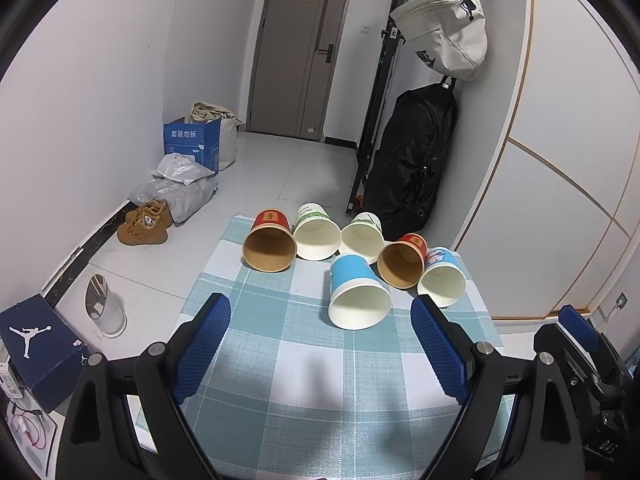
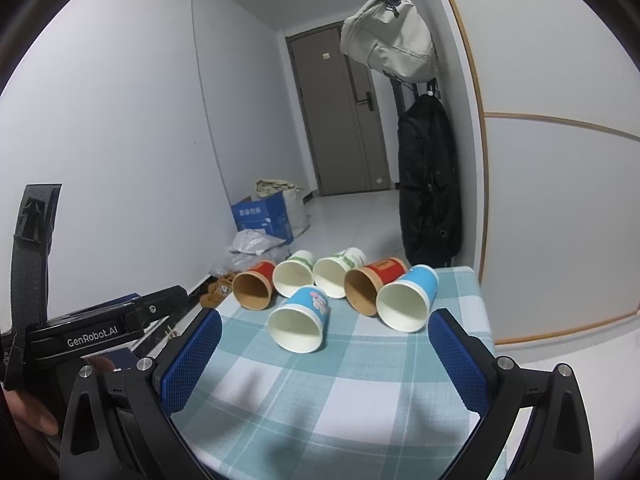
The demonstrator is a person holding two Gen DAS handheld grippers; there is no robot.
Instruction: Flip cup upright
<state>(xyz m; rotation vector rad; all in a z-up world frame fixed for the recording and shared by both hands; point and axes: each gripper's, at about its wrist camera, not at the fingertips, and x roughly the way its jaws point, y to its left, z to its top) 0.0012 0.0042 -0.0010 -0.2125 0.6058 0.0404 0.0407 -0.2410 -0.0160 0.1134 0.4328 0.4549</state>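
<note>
Several paper cups lie on their sides on the checked tablecloth [image 1: 304, 360], mouths toward me. The nearest is a blue cup [image 1: 356, 292], also in the right wrist view [image 2: 300, 322]. Behind it lie a red cup [image 1: 270, 246], two green-printed white cups [image 1: 316, 236] [image 1: 362, 236], a second red cup [image 1: 404, 260] and a second blue cup [image 1: 442, 282]. My left gripper [image 1: 320, 320] is open and empty, short of the cups. My right gripper [image 2: 324, 334] is open and empty, the nearest blue cup between its fingertips' lines.
The small table's edges [image 2: 486, 320] drop to a tiled floor. A black backpack [image 1: 412, 156] and white bag [image 1: 444, 28] hang at right. Boxes, bags and shoes [image 1: 144, 222] lie by the left wall. The left gripper's body [image 2: 100, 328] shows at the right view's left.
</note>
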